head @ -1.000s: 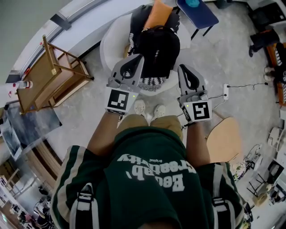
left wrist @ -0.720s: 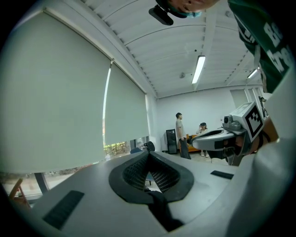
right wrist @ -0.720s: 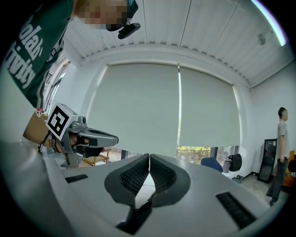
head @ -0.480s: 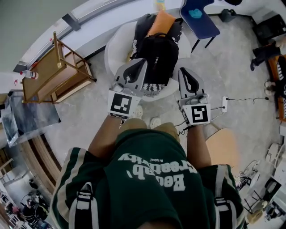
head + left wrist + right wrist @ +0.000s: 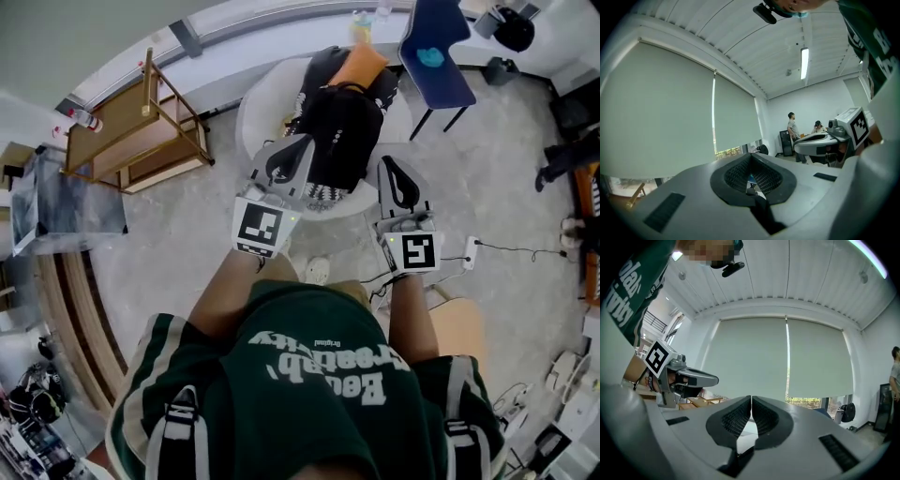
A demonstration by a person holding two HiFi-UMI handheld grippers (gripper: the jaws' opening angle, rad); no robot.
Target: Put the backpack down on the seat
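The black backpack point(image 5: 342, 141) sat on the round white seat point(image 5: 255, 105), its upper end against an orange cushion point(image 5: 362, 66) and its lower end over a black-and-white patterned cloth point(image 5: 323, 194) at the seat's near edge. Neither tool held it. The left tool point(image 5: 751, 157) had its jaws pressed together with nothing gripped between the pads, and the right tool point(image 5: 751, 398) was closed the same way, also empty. From the head view both tools pointed toward the seat, the left one lining up with the backpack's left side and the right one just off its lower right corner. Each gripper view looked out level at pale window blinds point(image 5: 787, 357) rather than at the backpack. A wooden rack point(image 5: 141, 127) stood to the left of the seat, and a blue chair point(image 5: 436, 56) stood beyond it to the right. A power strip point(image 5: 469, 251) lay on the grey floor point(image 5: 506, 178). Two people point(image 5: 792, 127) were visible far across the room in the left gripper view.
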